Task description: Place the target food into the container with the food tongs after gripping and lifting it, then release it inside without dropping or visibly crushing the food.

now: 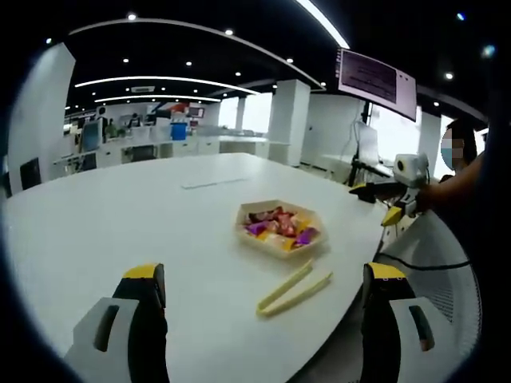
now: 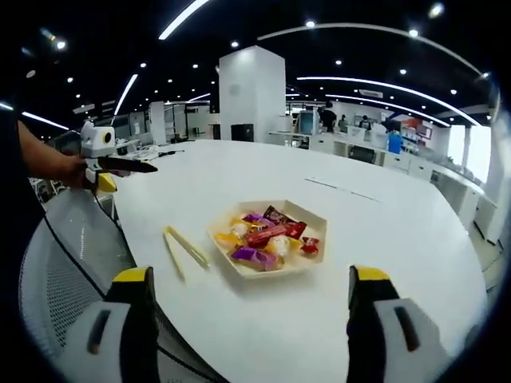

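A pale hexagonal tray (image 1: 243, 221) holding several wrapped candies (image 1: 279, 226) sits near the white table's edge. In the right gripper view the same tray (image 2: 313, 217) and candies (image 2: 263, 237) lie straight ahead. Yellow food tongs (image 1: 294, 289) lie flat on the table beside the tray, and they show as yellow tongs (image 2: 182, 249) left of it in the right gripper view. My left gripper (image 1: 263, 273) is open, hovering short of the tongs. My right gripper (image 2: 251, 278) is open too, nothing between its jaws, short of the tray.
The round white table (image 1: 120, 215) stretches far back. A white mesh chair (image 1: 443, 275) stands at the table's edge, also seen as the chair (image 2: 68, 275). A person's arm (image 2: 44, 158) holds the other gripper. A monitor (image 1: 375, 80) hangs above; a pillar (image 2: 251, 96) stands behind.
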